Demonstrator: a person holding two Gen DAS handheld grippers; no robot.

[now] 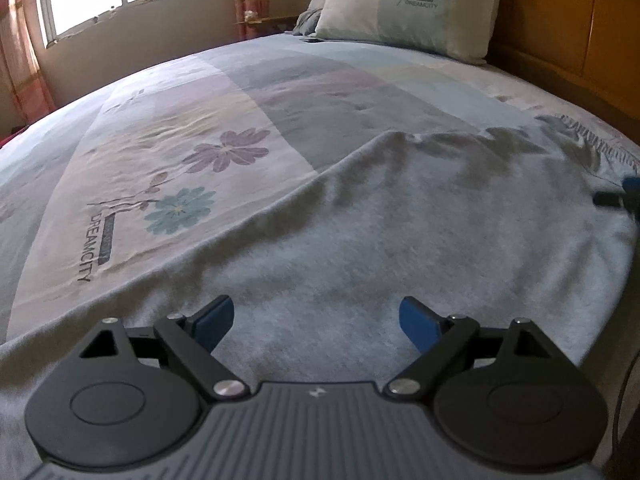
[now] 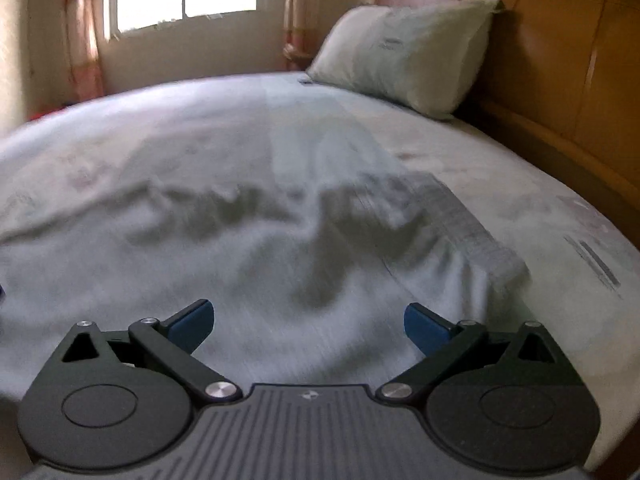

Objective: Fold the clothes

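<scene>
Your left gripper (image 1: 316, 322) and right gripper (image 2: 309, 326) both stand wide apart, nothing between the pads. The grey garment (image 1: 400, 240) lies spread on the bed (image 1: 160, 128) just under and ahead of them. Farther off, a pillow (image 1: 412, 8) leans on the headboard (image 1: 568, 32).

We see a bed (image 1: 248, 92) with a flowered sheet; on it lie a grey garment (image 1: 400, 216) and a pillow (image 1: 412, 8).
</scene>
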